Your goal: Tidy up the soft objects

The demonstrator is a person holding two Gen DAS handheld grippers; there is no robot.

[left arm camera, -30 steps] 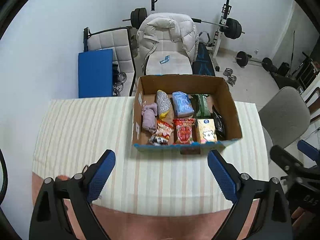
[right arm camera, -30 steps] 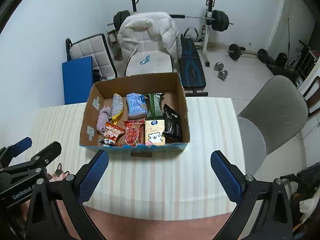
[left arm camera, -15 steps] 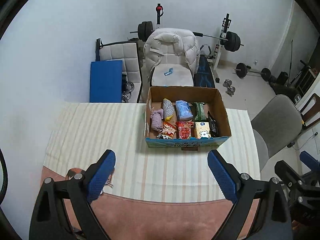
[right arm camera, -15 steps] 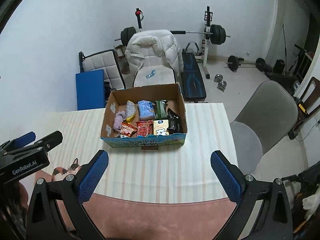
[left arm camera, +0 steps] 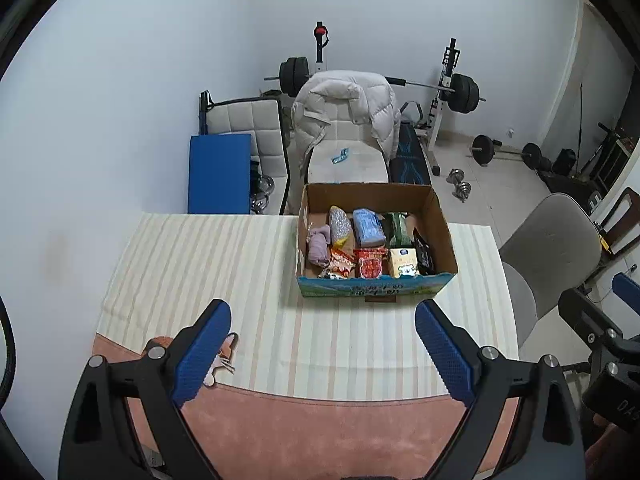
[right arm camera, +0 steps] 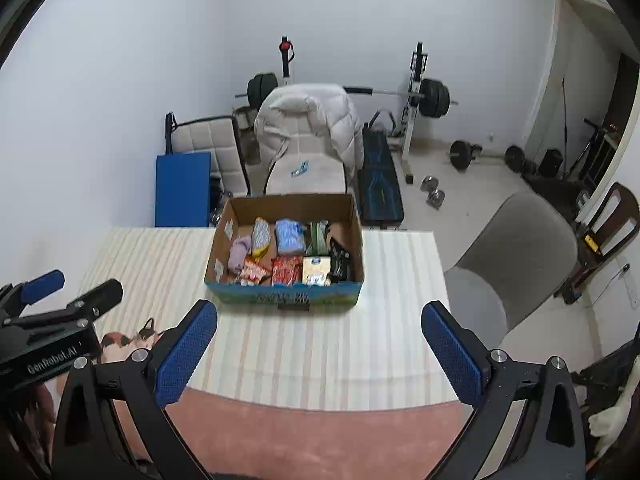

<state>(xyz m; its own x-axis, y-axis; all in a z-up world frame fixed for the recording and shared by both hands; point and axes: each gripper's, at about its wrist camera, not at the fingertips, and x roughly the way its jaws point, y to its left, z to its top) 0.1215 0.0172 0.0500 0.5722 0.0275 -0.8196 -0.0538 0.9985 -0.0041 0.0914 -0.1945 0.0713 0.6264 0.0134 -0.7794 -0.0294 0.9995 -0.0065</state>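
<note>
An open cardboard box [left arm camera: 440, 216] stands on the striped tablecloth [left arm camera: 200, 264], at the table's far right. It also shows in the right wrist view [right arm camera: 280, 298]. It holds a folded lilac cloth [left arm camera: 319, 245], a blue soft pack [left arm camera: 368, 226], a green pack [left arm camera: 396, 227] and several snack packets [left arm camera: 370, 262]. My left gripper [left arm camera: 322, 344] is open and empty, well back from the box. My right gripper [right arm camera: 320, 344] is open and empty too, to the right of the left one [right arm camera: 60, 300].
A small cat-print item [right arm camera: 124, 340] lies at the near left table edge. A grey chair [right arm camera: 516, 256] stands right of the table. Behind are a chair with a white puffer jacket [left arm camera: 344, 116], a blue mat [left arm camera: 219, 172] and a weight bench with barbells [left arm camera: 456, 92].
Both grippers have pulled back and up from the box, which now looks smaller and farther. More of the table's near edge and the room shows. Both jaws stay open.
</note>
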